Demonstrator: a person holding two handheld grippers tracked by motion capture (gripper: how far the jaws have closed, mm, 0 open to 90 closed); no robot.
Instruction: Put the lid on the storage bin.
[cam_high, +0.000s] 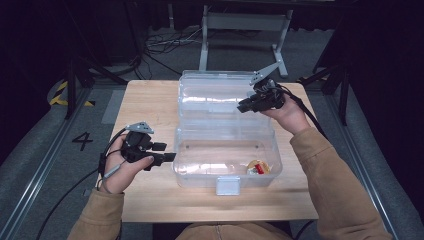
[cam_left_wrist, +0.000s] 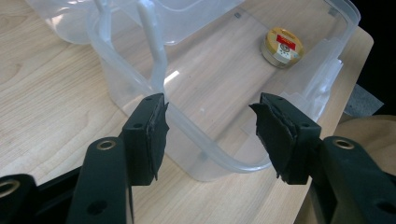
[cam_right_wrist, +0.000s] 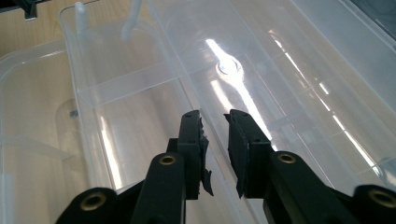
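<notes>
A clear plastic box (cam_high: 200, 177) stands open on the wooden table (cam_high: 145, 100), its lid (cam_high: 215, 85) raised at the back. A small round tin with a red and yellow label (cam_high: 257, 166) (cam_left_wrist: 281, 45) lies in the box's front right corner. My left gripper (cam_high: 167, 152) (cam_left_wrist: 210, 116) is at the box's front left corner, jaws wide open, with the corner rim (cam_left_wrist: 219, 161) between them. My right gripper (cam_high: 242, 106) (cam_right_wrist: 214, 123) reaches into the lid area from the right. Its jaws stand a narrow gap apart, astride a thin clear plastic edge (cam_right_wrist: 196, 88); no pad visibly presses on it.
A white latch (cam_high: 228, 186) hangs at the box's front. Clear divider walls (cam_right_wrist: 126, 81) cross the plastic beside the right gripper. Bare table lies left of the box. Beyond the table are a metal frame (cam_high: 245, 22), cables on the floor and dark surroundings.
</notes>
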